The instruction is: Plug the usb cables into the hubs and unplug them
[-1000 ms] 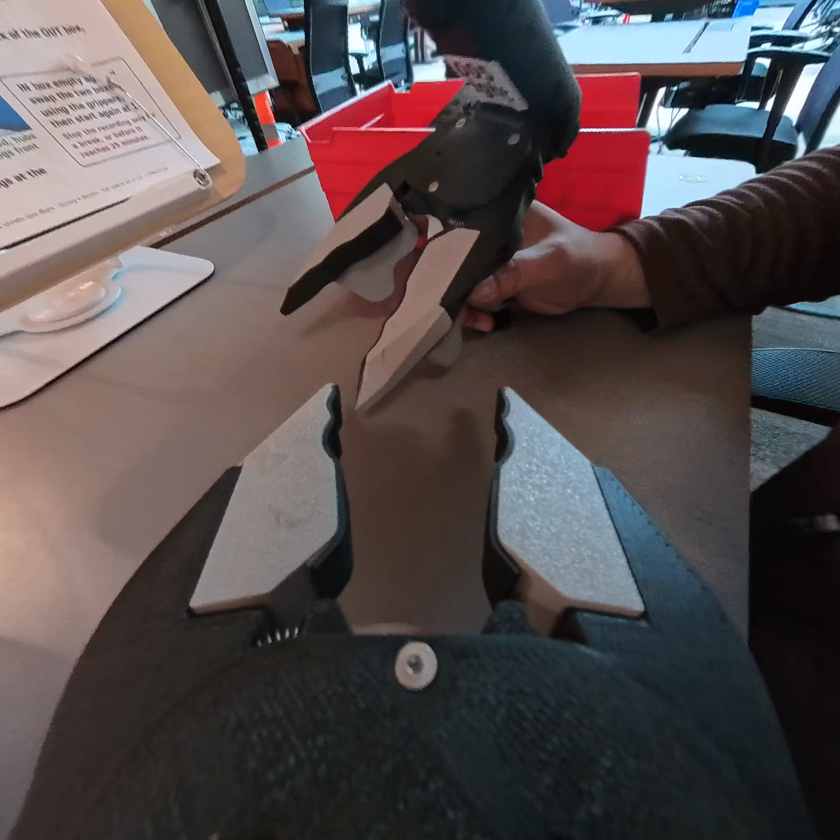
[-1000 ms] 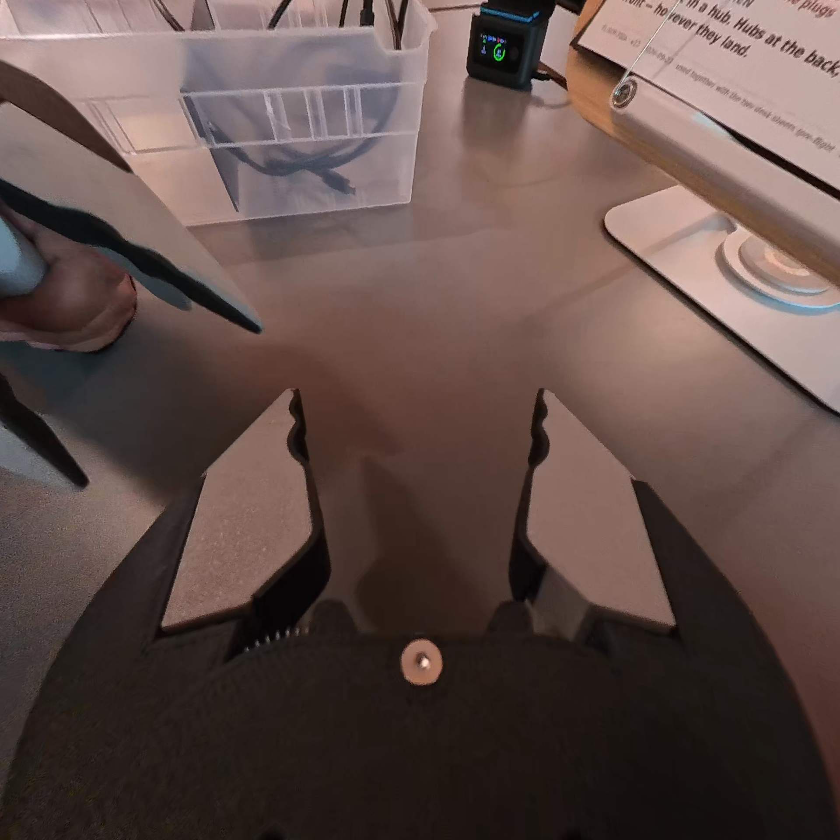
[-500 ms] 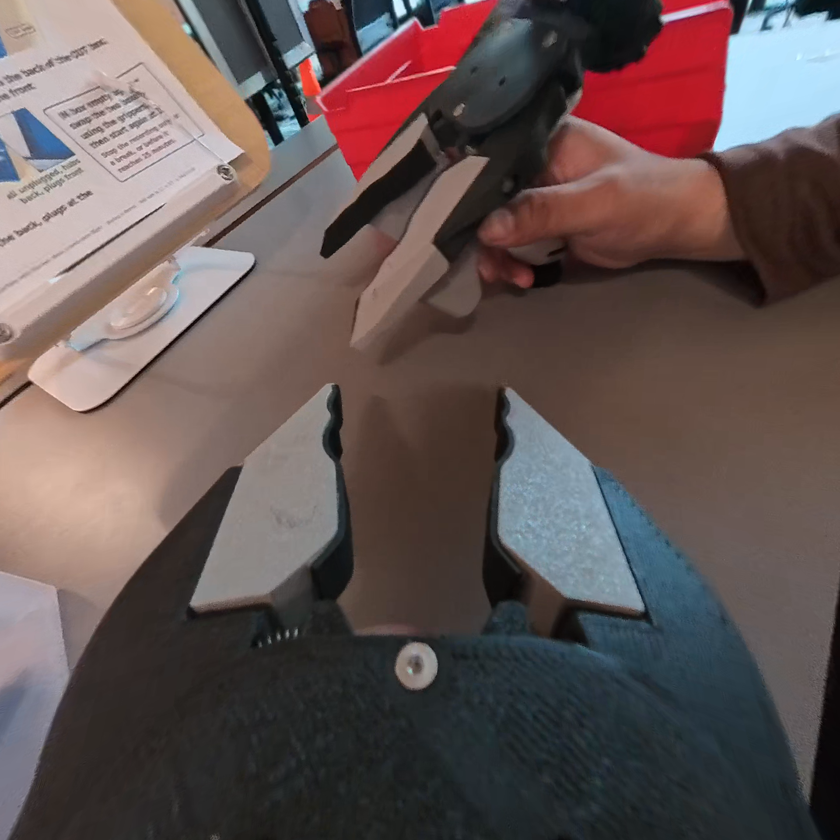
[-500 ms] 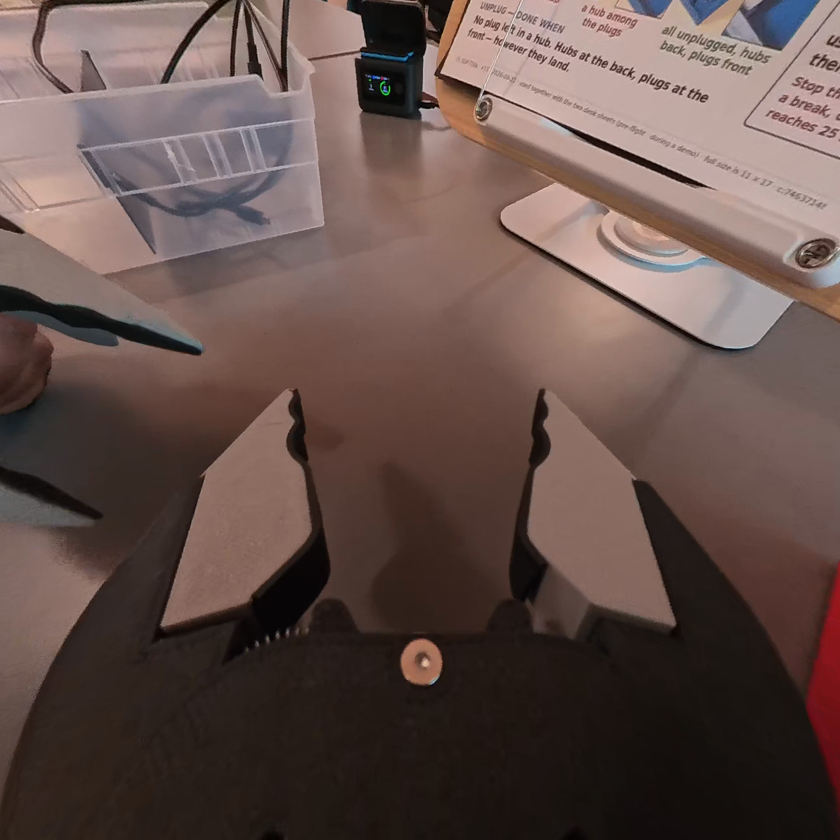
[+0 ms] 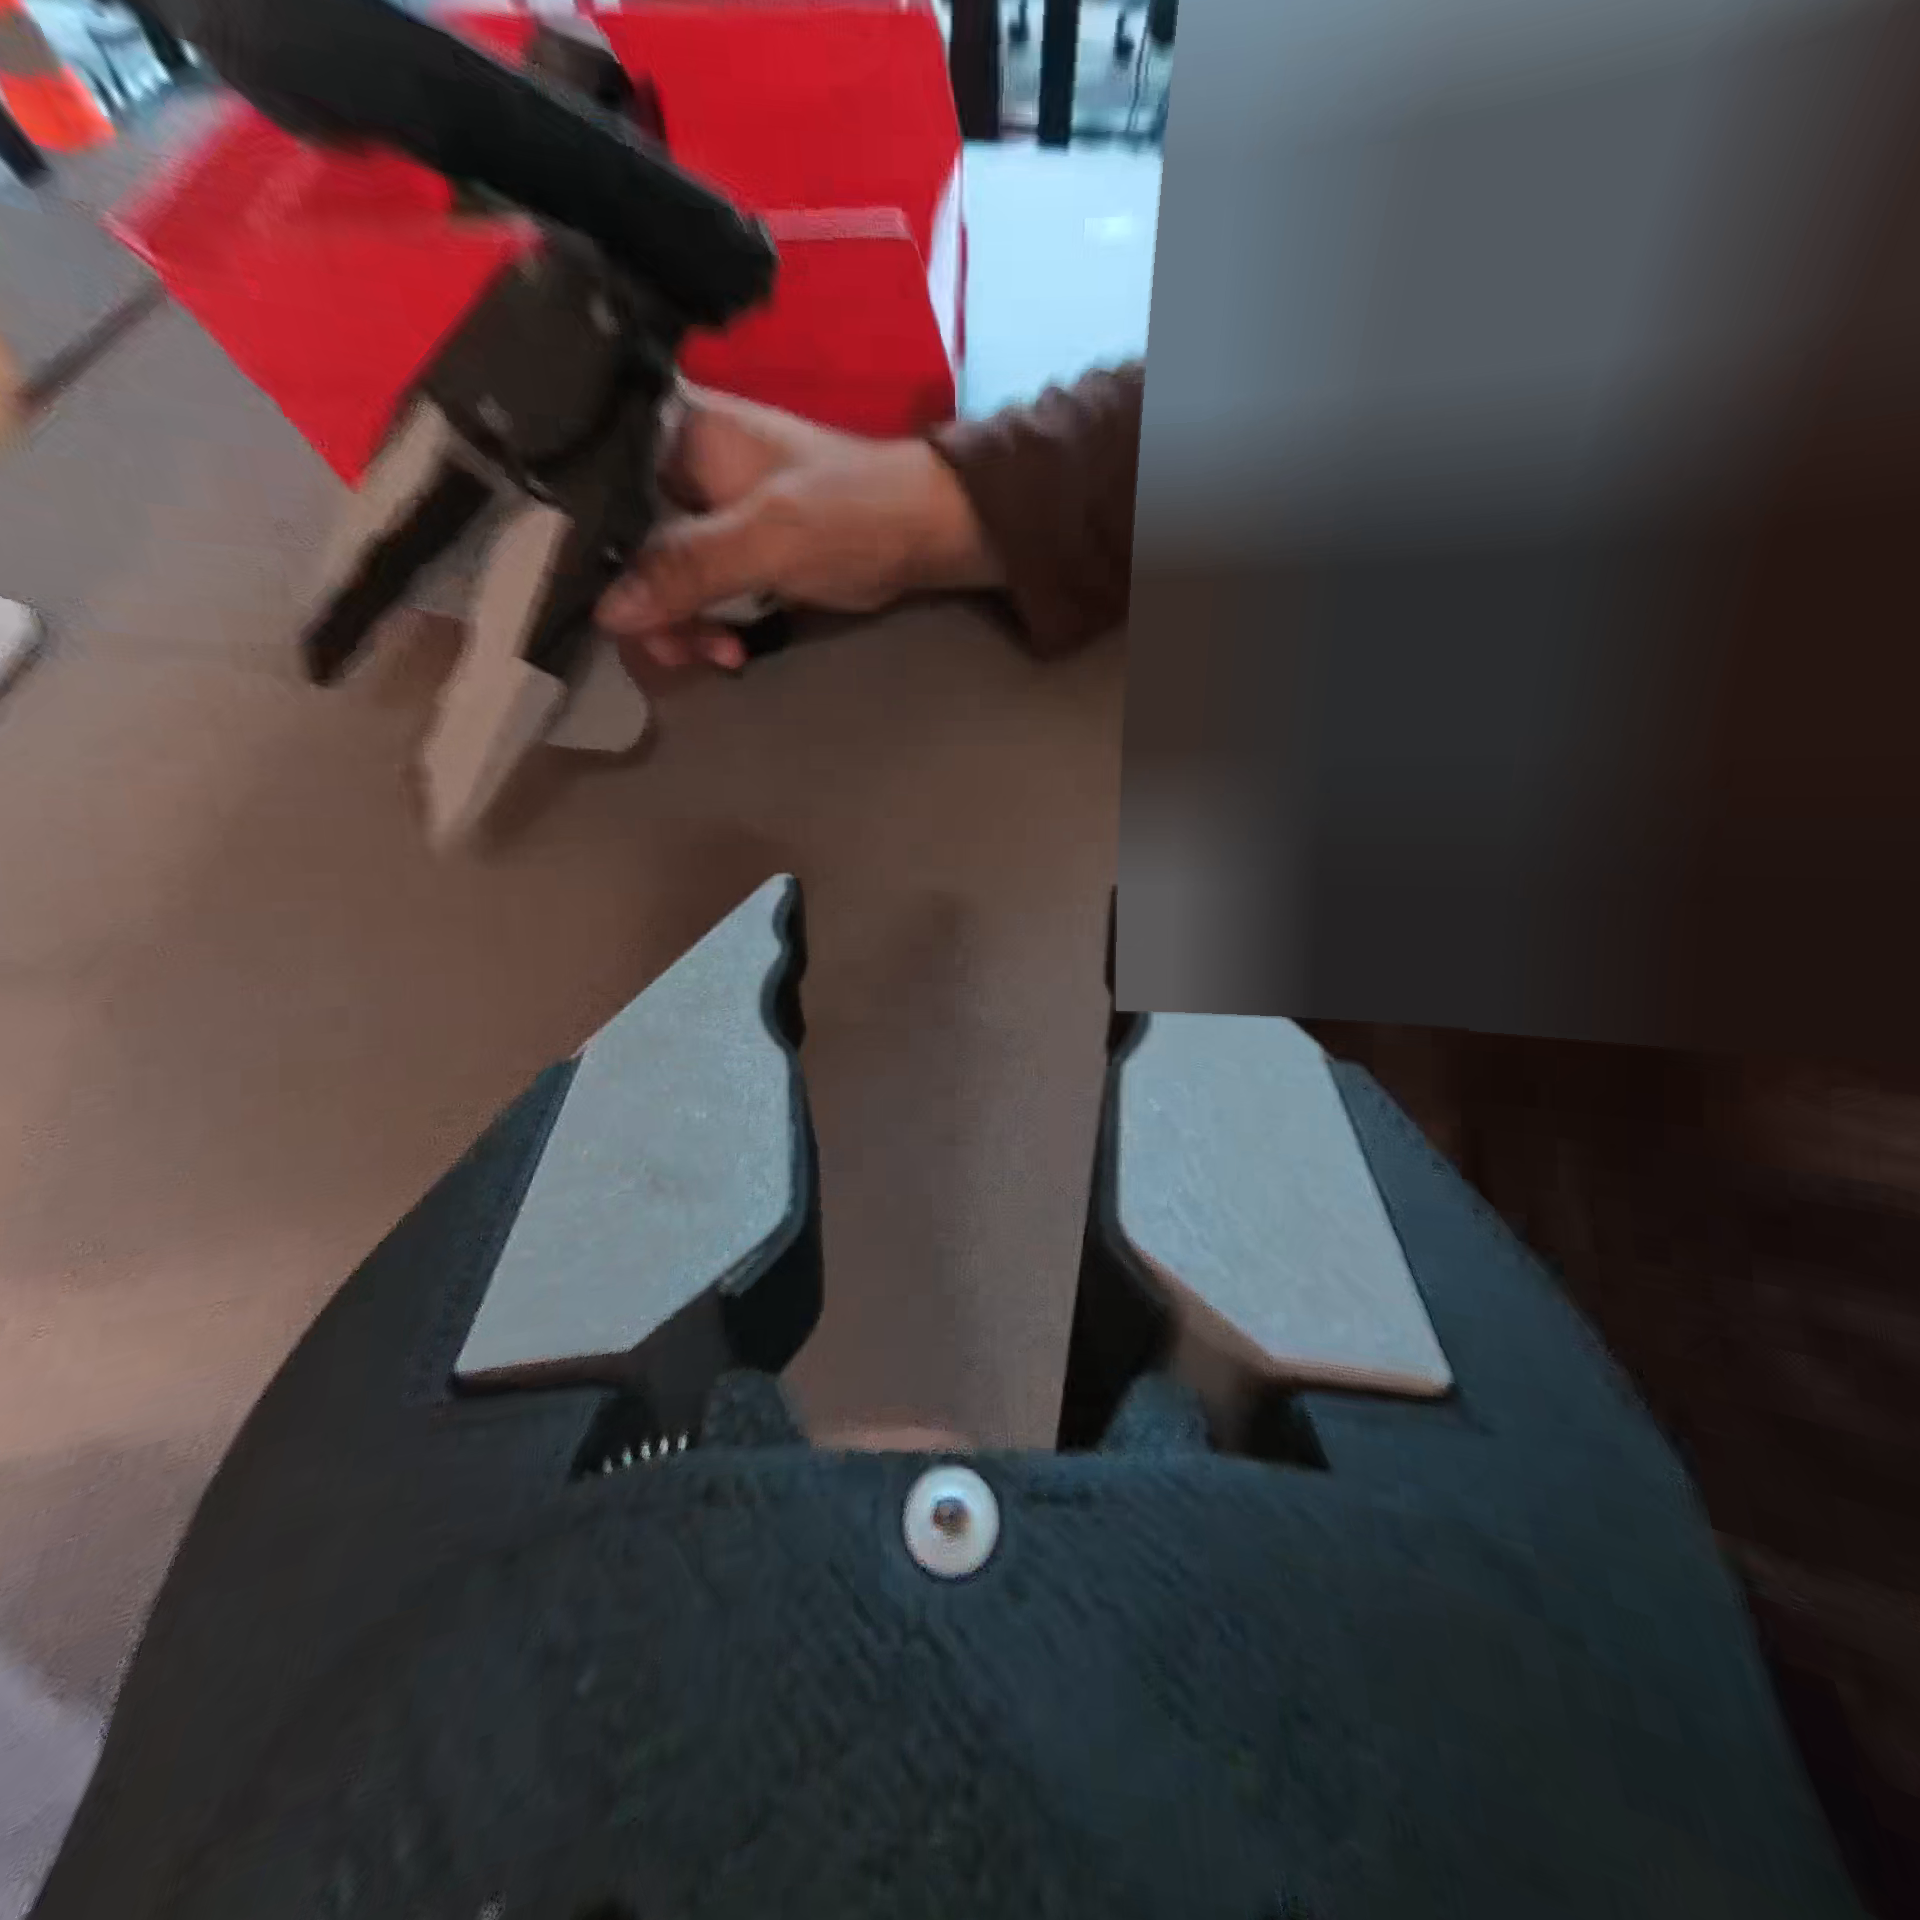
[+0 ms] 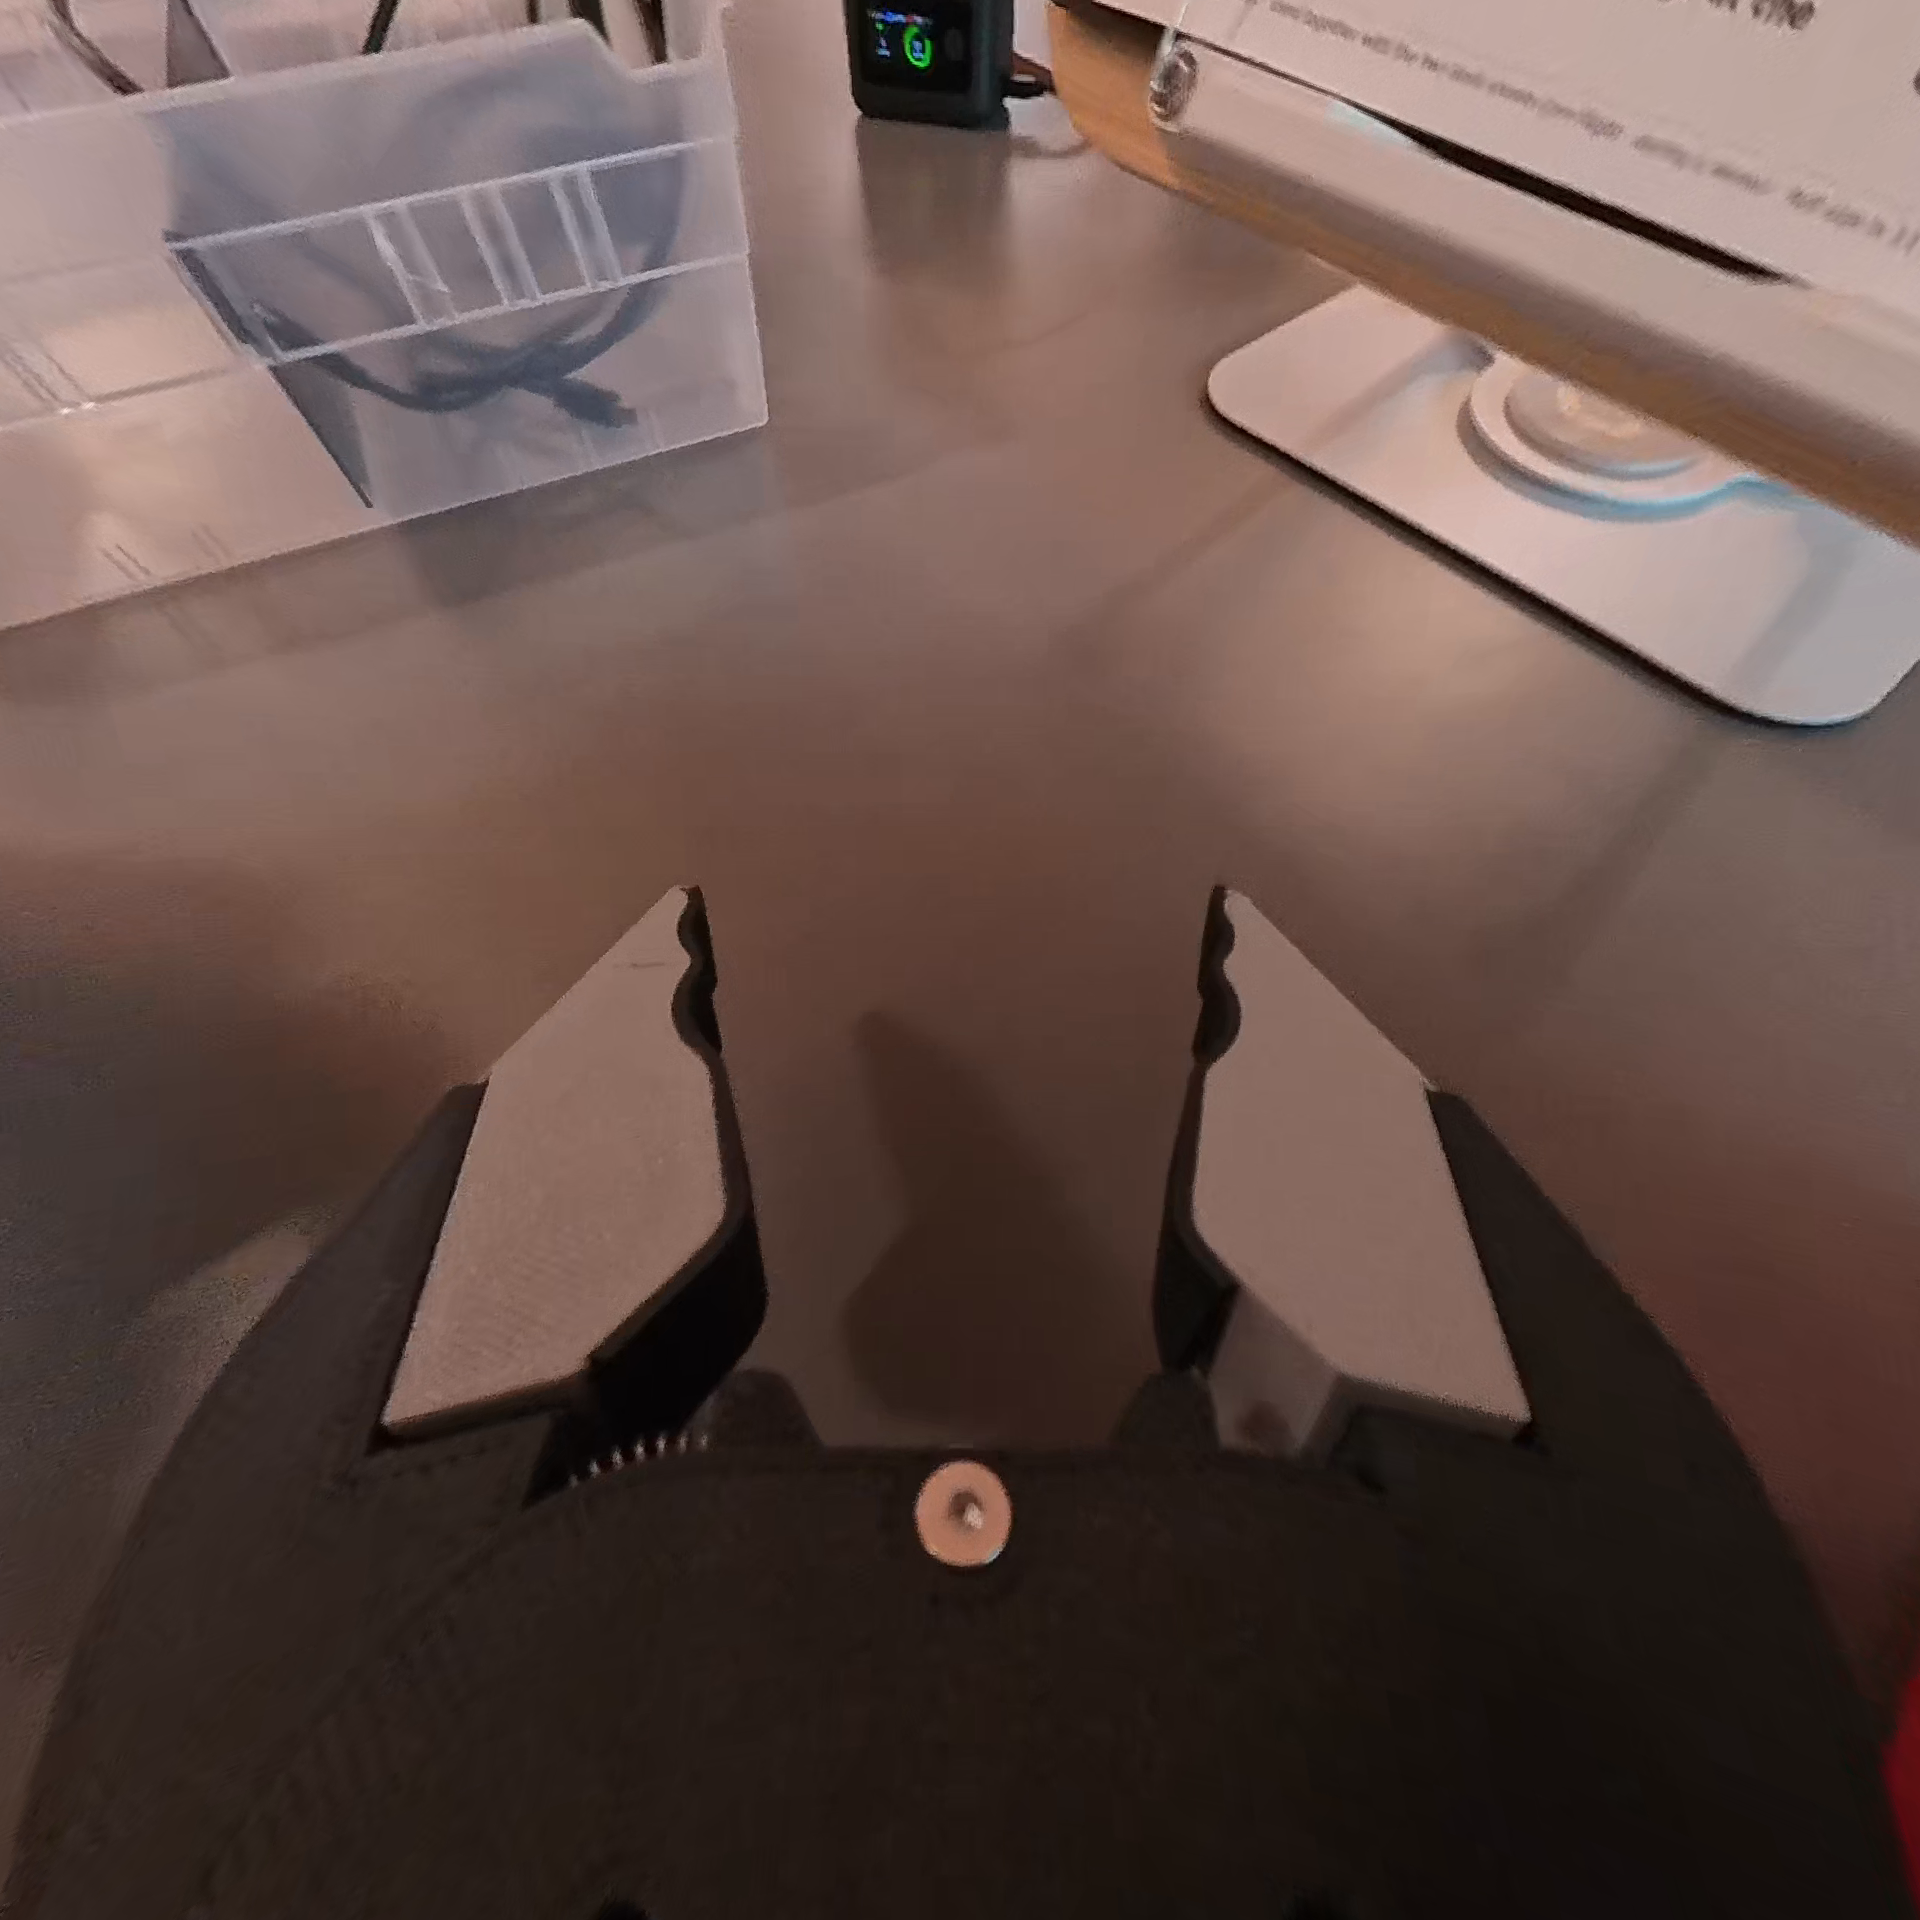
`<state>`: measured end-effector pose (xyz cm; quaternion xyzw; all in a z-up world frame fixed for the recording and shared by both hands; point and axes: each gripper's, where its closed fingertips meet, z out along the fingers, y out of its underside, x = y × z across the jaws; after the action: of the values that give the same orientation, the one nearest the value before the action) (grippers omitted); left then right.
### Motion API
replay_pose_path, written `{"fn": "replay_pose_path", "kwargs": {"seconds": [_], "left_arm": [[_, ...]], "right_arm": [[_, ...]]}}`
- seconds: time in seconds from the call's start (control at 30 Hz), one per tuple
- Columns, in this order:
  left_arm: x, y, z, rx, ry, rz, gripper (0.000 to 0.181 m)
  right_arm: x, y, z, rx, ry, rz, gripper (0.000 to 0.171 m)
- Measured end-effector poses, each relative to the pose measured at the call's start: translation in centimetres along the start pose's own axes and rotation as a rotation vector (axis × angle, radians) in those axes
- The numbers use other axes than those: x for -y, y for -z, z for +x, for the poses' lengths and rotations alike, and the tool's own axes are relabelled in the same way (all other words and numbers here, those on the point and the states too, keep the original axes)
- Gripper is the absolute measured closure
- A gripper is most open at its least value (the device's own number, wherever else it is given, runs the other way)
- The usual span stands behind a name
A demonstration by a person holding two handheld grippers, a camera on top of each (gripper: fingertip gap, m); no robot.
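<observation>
Black USB cables [image 6: 499, 387] lie coiled in a clear plastic bin [image 6: 665, 343] at the far left of the right wrist view. No hub shows in either view. My right gripper [image 6: 954, 914] is open and empty, low over the bare grey table [image 6: 935, 675]. It also shows blurred in the left wrist view [image 5: 416, 707], held by a hand [image 5: 810, 520], fingers apart and pointing down at the table. My left gripper [image 5: 951, 935] is open and empty over the table; a blurred patch covers its right fingertip.
A small black device with a lit screen [image 6: 925, 52] stands behind the bin. A tilted board with a paper sheet [image 6: 1507, 177] stands on a white base [image 6: 1558, 561] at the right. Red bins [image 5: 821, 229] stand at the table's far side.
The left view has swung right: the board and its base left the frame and the right gripper now sits upper left. The left gripper has left the right view. Both stay open.
</observation>
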<state>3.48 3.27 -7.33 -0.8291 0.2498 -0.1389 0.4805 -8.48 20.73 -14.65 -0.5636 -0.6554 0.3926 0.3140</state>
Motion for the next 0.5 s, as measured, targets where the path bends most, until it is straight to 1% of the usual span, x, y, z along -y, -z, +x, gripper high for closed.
{"fn": "replay_pose_path", "kwargs": {"seconds": [0.03, 0.1, 0.13, 0.17, 0.2, 0.23, 0.27, 0.3, 0.33, 0.37, 0.43, 0.5], "left_arm": [[1.1, 2.5, -1.2, 0.026, 0.006, 0.017, 0.125], [2.0, 7.7, -6.2, 0.174, 0.019, -0.03, 0.117], [1.6, 10.4, -9.6, 0.278, 0.022, -0.088, 0.113], [1.0, 13.3, -13.7, 0.407, 0.034, -0.138, 0.109], [0.3, 16.4, -18.1, 0.538, 0.063, -0.17, 0.109], [-0.6, 19.4, -22.2, 0.648, 0.101, -0.197, 0.11], [-1.9, 21.9, -25.8, 0.721, 0.148, -0.225, 0.112], [-3.5, 24.1, -28.8, 0.764, 0.208, -0.255, 0.115], [-5.7, 25.7, -31.2, 0.775, 0.293, -0.297, 0.114], [-7.9, 26.6, -33.0, 0.753, 0.39, -0.34, 0.111], [-12.0, 27.8, -35.4, 0.73, 0.545, -0.411, 0.112], [-15.0, 28.7, -37.1, 0.762, 0.587, -0.466, 0.117]], "right_arm": [[-0.2, 0.0, 0.3, -0.002, -0.018, -0.012, 0.079], [-0.7, 0.0, 0.8, -0.007, -0.033, -0.037, 0.078], [-0.7, 0.0, 0.8, -0.006, -0.034, -0.042, 0.078], [-0.8, 0.0, 0.7, -0.002, -0.031, -0.046, 0.078], [-0.8, -0.1, 0.5, 0.001, -0.025, -0.051, 0.079], [-0.9, -0.2, 0.3, 0.004, -0.018, -0.057, 0.079], [-1.0, -0.3, 0.1, 0.004, -0.01, -0.064, 0.079], [-1.0, -0.4, 0.0, -0.002, -0.001, -0.072, 0.079], [-1.1, -0.4, 0.1, -0.011, 0.009, -0.079, 0.08], [-1.2, -0.4, 0.1, -0.019, 0.015, -0.082, 0.081], [-1.1, -0.4, 0.1, -0.025, 0.02, -0.079, 0.081], [-1.1, -0.4, 0.1, -0.023, 0.012, -0.073, 0.082]]}}
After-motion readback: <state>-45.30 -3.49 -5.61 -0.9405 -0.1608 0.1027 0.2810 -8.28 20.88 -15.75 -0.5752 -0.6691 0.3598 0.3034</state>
